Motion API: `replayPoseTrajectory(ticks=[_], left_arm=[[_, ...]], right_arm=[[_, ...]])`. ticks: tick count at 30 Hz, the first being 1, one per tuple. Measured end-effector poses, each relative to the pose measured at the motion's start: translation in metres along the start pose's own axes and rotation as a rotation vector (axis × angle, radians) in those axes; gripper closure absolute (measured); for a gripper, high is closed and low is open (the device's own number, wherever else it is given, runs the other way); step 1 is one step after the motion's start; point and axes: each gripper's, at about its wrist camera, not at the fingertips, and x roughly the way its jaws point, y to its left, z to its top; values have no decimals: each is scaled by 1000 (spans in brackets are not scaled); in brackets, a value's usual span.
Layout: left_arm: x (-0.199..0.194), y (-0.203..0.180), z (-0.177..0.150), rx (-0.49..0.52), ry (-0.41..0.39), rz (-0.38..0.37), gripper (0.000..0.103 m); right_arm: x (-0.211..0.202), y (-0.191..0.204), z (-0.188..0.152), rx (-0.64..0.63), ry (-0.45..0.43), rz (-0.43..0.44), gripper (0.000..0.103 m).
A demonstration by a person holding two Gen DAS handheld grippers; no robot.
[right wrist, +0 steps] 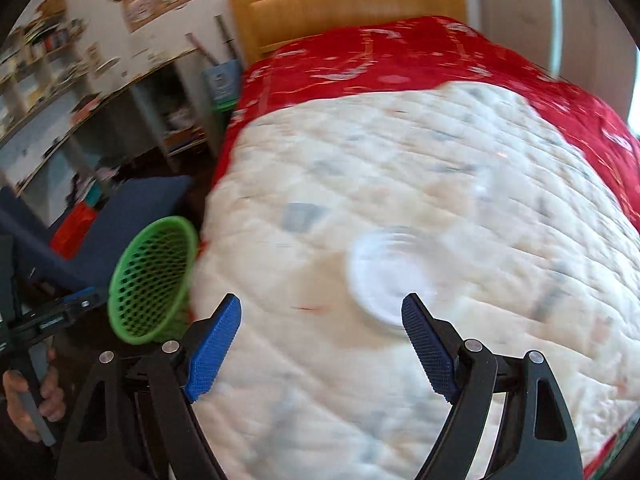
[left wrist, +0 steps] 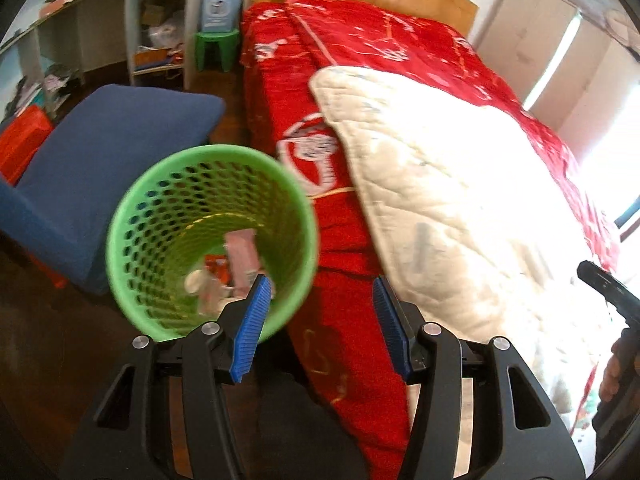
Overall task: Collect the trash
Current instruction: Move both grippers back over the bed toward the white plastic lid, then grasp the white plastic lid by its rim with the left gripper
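Observation:
A green mesh waste basket (left wrist: 168, 216) stands beside the bed and holds several pieces of trash (left wrist: 236, 264); it also shows in the right wrist view (right wrist: 152, 280). My left gripper (left wrist: 320, 308) is open and empty, just right of the basket's near rim. A blurred white round lid or cup (right wrist: 384, 276) lies on the white quilt (right wrist: 400, 168). My right gripper (right wrist: 322, 324) is open and empty above the quilt, with the white object just beyond its right finger (right wrist: 428, 344).
The bed has a red cover (left wrist: 360, 40) and a wooden headboard (right wrist: 344, 4). A blue chair (left wrist: 100, 160) stands left of the basket. Cluttered shelves (left wrist: 156, 28) and a green stool (left wrist: 216, 48) stand at the back left.

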Motion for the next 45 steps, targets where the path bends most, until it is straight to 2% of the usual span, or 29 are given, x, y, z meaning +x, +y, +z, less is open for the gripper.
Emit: replayPoseTrajectory(ticks=[5, 11, 18, 21, 26, 31, 33, 36, 40, 45], left_arm=[[8, -45, 6, 75, 13, -53, 50], [15, -103, 14, 150, 31, -144, 51], [32, -170, 25, 244, 64, -233, 57], [44, -197, 30, 272, 90, -276, 64], [72, -232, 36, 304, 151, -316, 68], [99, -252, 36, 340, 194, -276, 71], [107, -255, 36, 343, 213, -270, 83], [116, -257, 35, 345, 234, -268, 96], [116, -252, 36, 313, 234, -283, 98], [100, -243, 42, 269, 207, -335, 100]], right_arm=[[-6, -57, 1, 95, -3, -76, 24], [-13, -105, 0, 190, -1, -104, 28], [-22, -129, -8, 216, -4, -113, 32], [-24, -134, -9, 221, -4, -114, 32], [-30, -144, -12, 231, -10, -114, 32], [-33, -151, -15, 237, -9, -112, 32], [-32, -153, -17, 237, -7, -113, 32], [-32, -155, -20, 241, -3, -114, 32], [-31, -157, -24, 249, 2, -117, 32], [-30, -152, -26, 241, 9, -110, 32]])
